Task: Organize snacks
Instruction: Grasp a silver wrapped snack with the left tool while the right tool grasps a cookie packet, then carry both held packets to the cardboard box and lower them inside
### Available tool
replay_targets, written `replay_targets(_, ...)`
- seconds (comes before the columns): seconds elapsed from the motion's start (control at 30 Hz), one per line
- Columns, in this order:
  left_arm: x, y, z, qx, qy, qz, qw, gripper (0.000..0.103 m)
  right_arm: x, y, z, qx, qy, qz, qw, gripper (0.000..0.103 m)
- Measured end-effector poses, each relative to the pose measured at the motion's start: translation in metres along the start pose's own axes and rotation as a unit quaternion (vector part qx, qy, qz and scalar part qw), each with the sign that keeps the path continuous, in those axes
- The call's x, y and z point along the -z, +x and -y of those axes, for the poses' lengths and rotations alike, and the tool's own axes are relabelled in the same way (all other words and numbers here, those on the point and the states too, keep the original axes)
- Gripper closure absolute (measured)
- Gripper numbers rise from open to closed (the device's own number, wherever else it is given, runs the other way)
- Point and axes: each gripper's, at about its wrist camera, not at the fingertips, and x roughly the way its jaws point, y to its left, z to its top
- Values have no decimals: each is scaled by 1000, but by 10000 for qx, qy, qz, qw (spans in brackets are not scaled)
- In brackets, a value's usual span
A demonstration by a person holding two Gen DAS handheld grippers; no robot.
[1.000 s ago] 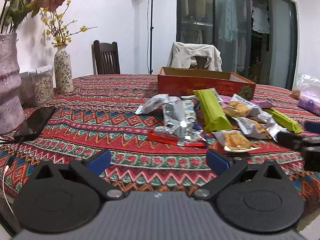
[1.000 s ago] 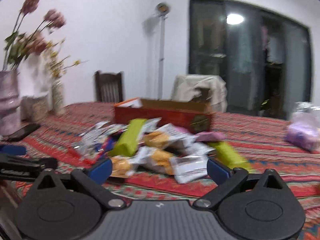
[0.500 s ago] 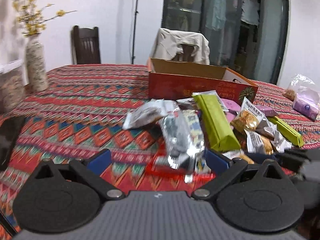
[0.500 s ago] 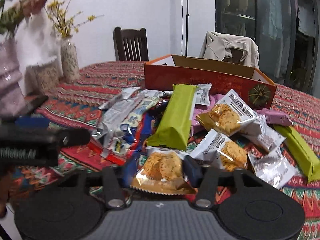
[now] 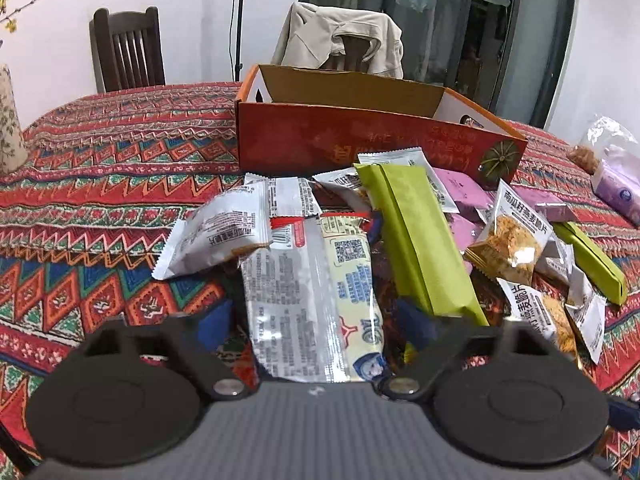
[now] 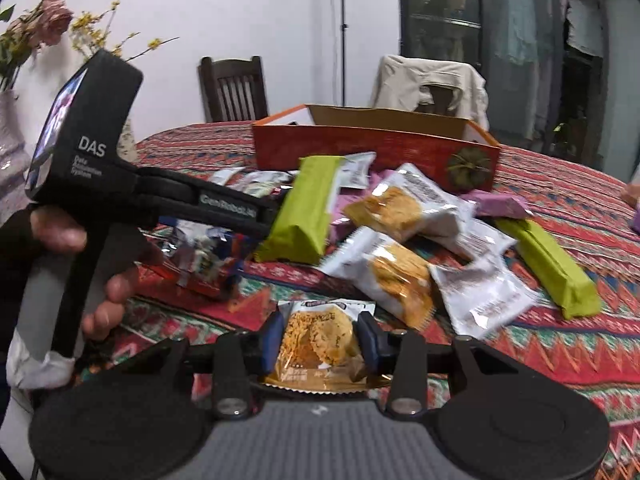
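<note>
1. The right gripper (image 6: 319, 336) has just been closing, and its blue pads now press both sides of a clear cracker packet (image 6: 318, 340) with a gold lower edge, which a second ago lay loose on the cloth ahead of wide-open jaws.

2. The left gripper (image 5: 314, 322) has also just been closing; a long silver-and-cream snack wrapper (image 5: 316, 300) sits between its blue pads, where earlier there was only tablecloth. Whether the pads already press it, the motion blur does not show.

3. Just beyond and right of the left gripper lies a green bar packet (image 5: 420, 240), with white cracker sachets (image 5: 512, 244) and purple packets (image 5: 464, 192) heaped past it.

4. Farther ahead of both grippers stands the open orange cardboard box (image 5: 360, 140), nothing showing above its rim, touching the far edge of the pile.

5. In the right wrist view, a hand (image 6: 60, 236) holds the left tool's handle off to the left of the right gripper.

6. With one snack gripped and a second apparently being taken, the sorting seems barely begun; the box looks the likely destination, and nearly the whole pile remains on the patterned tablecloth (image 5: 100, 168).
</note>
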Motion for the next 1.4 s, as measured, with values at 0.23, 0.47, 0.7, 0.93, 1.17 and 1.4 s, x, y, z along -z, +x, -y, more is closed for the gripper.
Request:
replay_targets(0.23, 19, -38, 5, -6, -246, -64, 9997, 47, 11, -18, 23, 248, -118, 13, 9996, 64)
replay_targets(0.47, 51, -101, 30, -457, -505, 42, 9977, 47, 15, -21, 47, -152, -310, 53, 9994, 61)
replay_targets(0.7, 51, -142, 51, -956, -705, 228, 9927, 47, 14, -18, 68, -780, -573, 102, 9953, 63)
replay_targets(0.93, 39, -151, 59, -1014, -566, 396, 9925, 47, 13, -29, 84, -1090, -607, 56, 9922, 63)
replay_targets(1.17, 26, -138, 56, -642, -266, 459, 9965, 47, 9, -47, 100, -778, -287, 285, 9961, 63)
replay_targets(1.4, 13, -128, 49, -317, -86, 598, 9977, 47, 5, -59, 105, -304, 117, 572, 9978, 63)
